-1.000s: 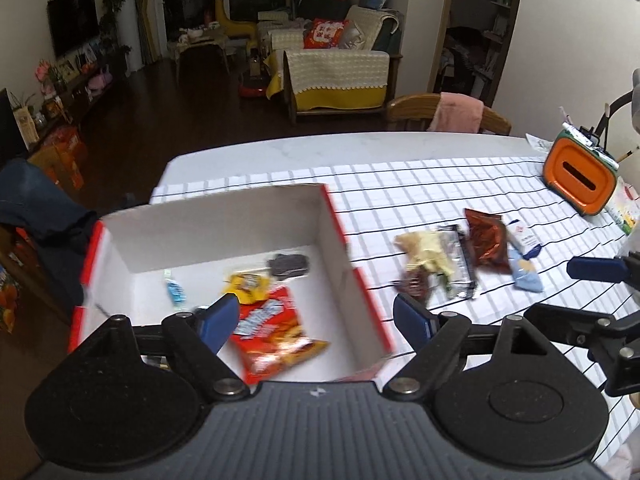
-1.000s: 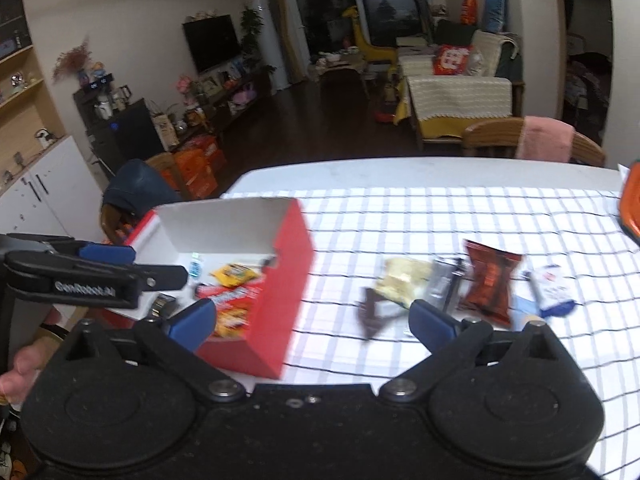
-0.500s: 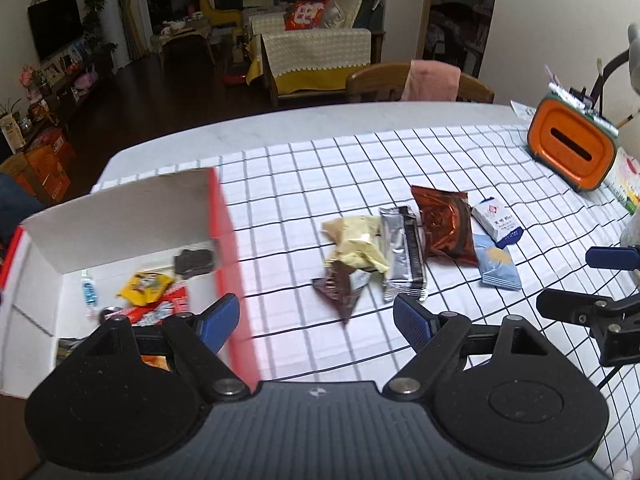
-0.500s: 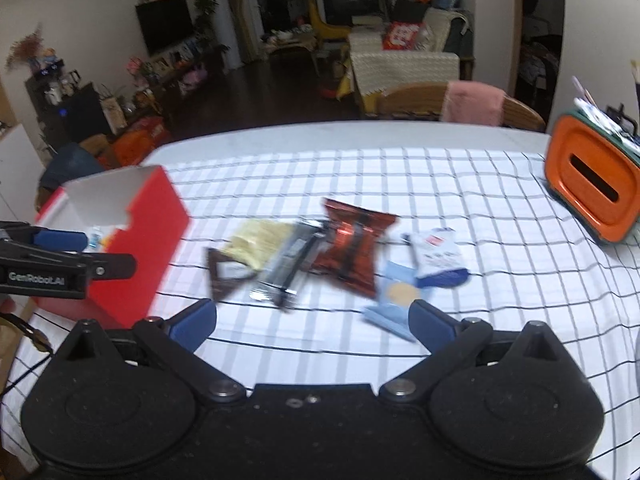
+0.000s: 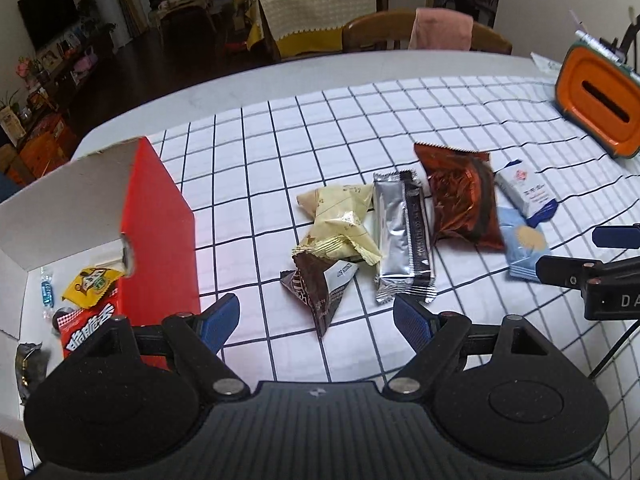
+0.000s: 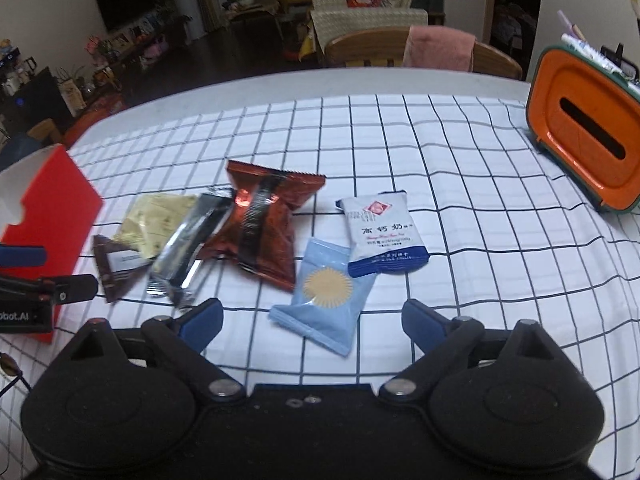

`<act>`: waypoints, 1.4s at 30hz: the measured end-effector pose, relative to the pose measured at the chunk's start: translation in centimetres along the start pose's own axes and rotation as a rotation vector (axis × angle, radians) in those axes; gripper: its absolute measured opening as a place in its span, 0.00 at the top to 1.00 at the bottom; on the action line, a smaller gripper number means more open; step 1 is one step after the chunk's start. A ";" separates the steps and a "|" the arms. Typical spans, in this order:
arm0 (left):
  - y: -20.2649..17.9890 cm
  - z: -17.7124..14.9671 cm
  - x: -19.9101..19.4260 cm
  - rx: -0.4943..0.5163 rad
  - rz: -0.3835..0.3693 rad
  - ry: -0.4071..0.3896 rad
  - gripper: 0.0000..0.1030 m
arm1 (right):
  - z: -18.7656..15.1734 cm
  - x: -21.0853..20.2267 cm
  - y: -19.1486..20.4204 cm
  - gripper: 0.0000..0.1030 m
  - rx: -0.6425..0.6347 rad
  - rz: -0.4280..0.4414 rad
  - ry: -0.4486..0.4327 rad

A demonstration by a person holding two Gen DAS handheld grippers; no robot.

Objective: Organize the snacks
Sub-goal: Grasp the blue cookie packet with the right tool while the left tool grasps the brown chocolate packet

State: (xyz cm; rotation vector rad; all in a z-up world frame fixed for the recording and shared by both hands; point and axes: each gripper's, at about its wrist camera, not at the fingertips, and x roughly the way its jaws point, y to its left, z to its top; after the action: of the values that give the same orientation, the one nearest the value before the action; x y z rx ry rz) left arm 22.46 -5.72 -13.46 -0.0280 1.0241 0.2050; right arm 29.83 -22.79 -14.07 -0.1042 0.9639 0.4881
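We hold our left gripper [image 5: 316, 314] over the table [image 5: 360, 64], and its blue fingers stand wide apart with nothing in them. Just past them lies a dark brown triangle packet [image 5: 316, 288] on the checked cloth [image 5: 280, 152]. Touching it, toward the far edge, is a cream packet [image 5: 340, 220]. Beside that lie a silver bar wrapper [image 5: 402, 236] and then a shiny red-brown bag [image 5: 460, 196], all close together in the middle of the table. The red box [image 5: 160, 216] sits at the left edge of the table, open on top. Inside it we see a yellow packet [image 5: 92, 284], a small blue candy [image 5: 46, 292] and a red bag with white letters [image 5: 90, 328]. Our right gripper [image 6: 312, 324] hangs over a light blue packet with a gold sun [image 6: 324, 292]. Its jaws are closing, but the fingers do not touch the packet yet. A white and dark blue packet [image 6: 380, 232] lies just past the light blue one and overlaps its top corner. An orange tissue box [image 6: 584, 132] stands at the right edge of the table. A wooden chair with a pink cloth [image 6: 436, 48] stands behind the far edge.
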 end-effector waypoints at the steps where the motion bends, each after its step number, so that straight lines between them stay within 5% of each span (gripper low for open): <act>1: 0.1 0.2 0.4 -0.007 0.000 0.011 0.18 | 0.1 0.5 0.0 0.10 0.000 -0.003 0.007; 16: 1.1 1.6 5.5 -0.048 0.000 0.099 0.19 | 0.7 4.2 -0.9 0.25 0.042 -0.027 0.046; 34: 1.0 2.6 7.8 -0.043 -0.058 0.135 0.59 | 0.0 4.2 0.6 0.49 -0.005 -0.060 0.031; 42: 1.1 2.1 7.0 -0.042 -0.063 0.119 0.64 | -1.0 3.2 0.2 0.56 0.013 -0.052 0.033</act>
State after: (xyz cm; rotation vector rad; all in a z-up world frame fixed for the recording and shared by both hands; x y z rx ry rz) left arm 27.50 -3.26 -18.24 -0.1114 1.1362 0.1682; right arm 30.50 -21.73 -17.23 -0.1254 0.9946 0.4331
